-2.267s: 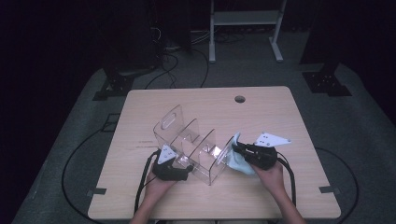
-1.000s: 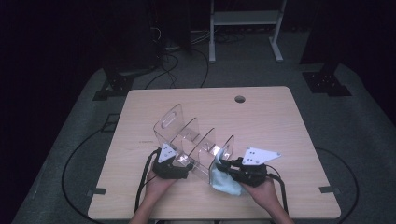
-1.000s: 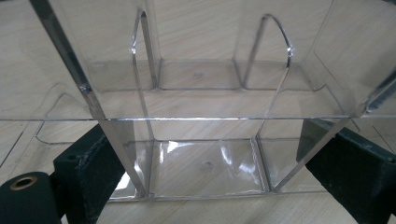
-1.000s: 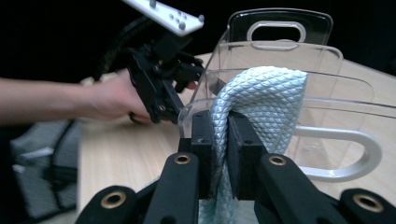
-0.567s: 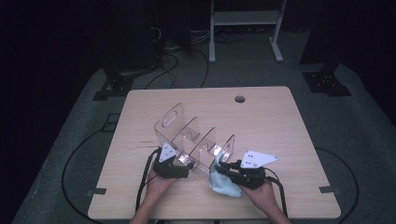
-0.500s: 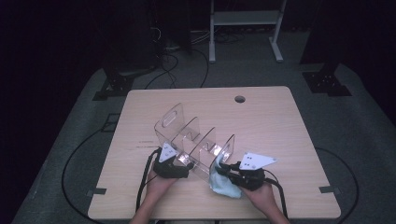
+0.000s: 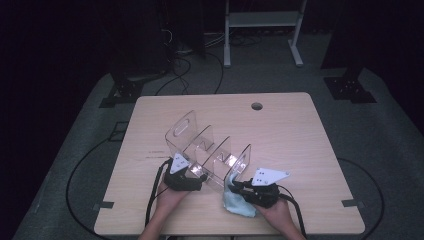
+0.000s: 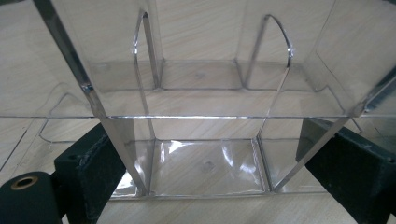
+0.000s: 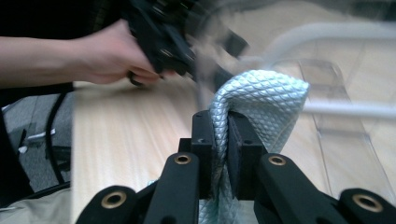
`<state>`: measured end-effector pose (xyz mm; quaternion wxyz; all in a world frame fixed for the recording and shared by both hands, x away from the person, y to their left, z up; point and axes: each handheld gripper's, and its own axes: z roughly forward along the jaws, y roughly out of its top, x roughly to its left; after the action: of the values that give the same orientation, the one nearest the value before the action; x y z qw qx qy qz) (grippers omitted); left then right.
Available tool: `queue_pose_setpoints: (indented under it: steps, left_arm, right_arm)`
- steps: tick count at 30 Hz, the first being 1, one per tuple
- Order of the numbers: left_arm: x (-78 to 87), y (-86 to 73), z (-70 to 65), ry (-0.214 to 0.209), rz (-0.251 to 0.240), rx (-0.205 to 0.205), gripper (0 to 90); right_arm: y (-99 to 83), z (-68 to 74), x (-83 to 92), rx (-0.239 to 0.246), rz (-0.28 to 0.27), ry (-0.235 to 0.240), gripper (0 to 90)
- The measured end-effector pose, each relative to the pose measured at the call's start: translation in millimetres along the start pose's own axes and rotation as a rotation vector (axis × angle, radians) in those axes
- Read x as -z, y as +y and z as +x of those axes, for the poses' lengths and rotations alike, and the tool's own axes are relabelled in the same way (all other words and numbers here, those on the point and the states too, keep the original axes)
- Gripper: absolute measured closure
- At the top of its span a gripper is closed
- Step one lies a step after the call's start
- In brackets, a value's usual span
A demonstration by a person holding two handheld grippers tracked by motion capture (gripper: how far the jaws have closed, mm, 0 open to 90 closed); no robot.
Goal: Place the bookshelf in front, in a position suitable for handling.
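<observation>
The right tongs (image 9: 219,140) are clamped on a fold of pale blue quilted cloth (image 9: 261,100), which bulges up past their tips and hangs down beneath them onto the worktop (image 7: 300,135). Just ahead of these tongs stands the clear plastic divider rack (image 7: 207,150), its end wall right beside the cloth. The left tongs (image 7: 186,175) grip the rack's near wall: in the left gripper view the black pads (image 8: 100,163) sit on either side of the clear compartments, pressed against the plastic. Both hands rest near the worktop's front edge.
</observation>
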<state>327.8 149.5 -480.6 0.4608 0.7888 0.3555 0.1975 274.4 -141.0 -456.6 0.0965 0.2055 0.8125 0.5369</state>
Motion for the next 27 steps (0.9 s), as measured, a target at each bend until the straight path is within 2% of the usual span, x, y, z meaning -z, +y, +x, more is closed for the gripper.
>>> queue_pose_setpoints:
  steps: [3,5,7,9,10,12,14,16,18,20,22,24,25,27]
  left_arm:
    - [0.9,-0.4,0.7,0.001,0.001,-0.003,7.8]
    - [0.6,-0.3,0.2,0.0,-0.002,0.0,7.8]
    - [0.6,-0.2,-0.1,0.001,-0.003,-0.001,7.8]
    - [0.4,-0.2,-0.2,0.002,-0.002,0.001,7.8]
    - [0.4,-0.1,-0.1,0.003,-0.003,0.0,7.8]
    - [0.7,-0.2,0.4,0.002,0.0,-0.001,7.9]
    - [1.1,-0.5,0.8,0.0,0.002,-0.001,7.9]
    - [1.3,-0.6,0.8,0.001,0.0,-0.001,7.9]
    - [1.2,-0.6,0.7,0.006,0.0,0.002,7.8]
    - [1.3,-0.5,1.0,0.007,0.002,0.001,7.8]
    - [1.3,-0.3,0.7,0.008,0.002,0.0,7.8]
    - [1.1,-0.2,-0.3,0.006,-0.002,0.003,7.8]
    - [1.0,0.1,-0.5,0.005,0.0,0.001,7.8]
    - [0.9,-0.1,-0.6,0.004,0.0,0.005,7.8]
  right_arm:
    - [4.0,4.2,-0.1,0.041,-0.005,0.001,81.9]
    - [0.1,-3.5,-0.6,0.018,0.004,-0.005,81.9]
    - [-4.8,-15.3,0.1,0.01,0.024,-0.05,81.9]
    - [-7.9,-27.5,1.9,-0.043,0.015,-0.06,81.8]
    - [-9.2,-30.0,1.4,-0.055,0.013,-0.061,81.8]
    - [-11.1,-26.8,-0.9,-0.061,0.01,-0.063,81.8]
    - [-11.8,-19.5,-4.9,-0.038,0.026,-0.028,81.9]
    - [-12.0,-18.2,-6.4,-0.019,0.033,-0.027,81.9]
    - [-10.6,-29.7,-3.6,-0.049,0.039,-0.039,81.9]
    - [-10.9,-43.3,0.8,-0.083,0.024,-0.098,81.8]
    - [-13.7,-52.8,3.3,-0.126,0.023,-0.137,81.8]
    - [-17.5,-52.2,3.0,-0.143,0.03,-0.118,81.8]
    - [-18.8,-48.5,1.2,-0.127,0.04,-0.099,81.8]
    - [-17.2,-44.2,-1.4,-0.089,0.064,-0.108,81.8]
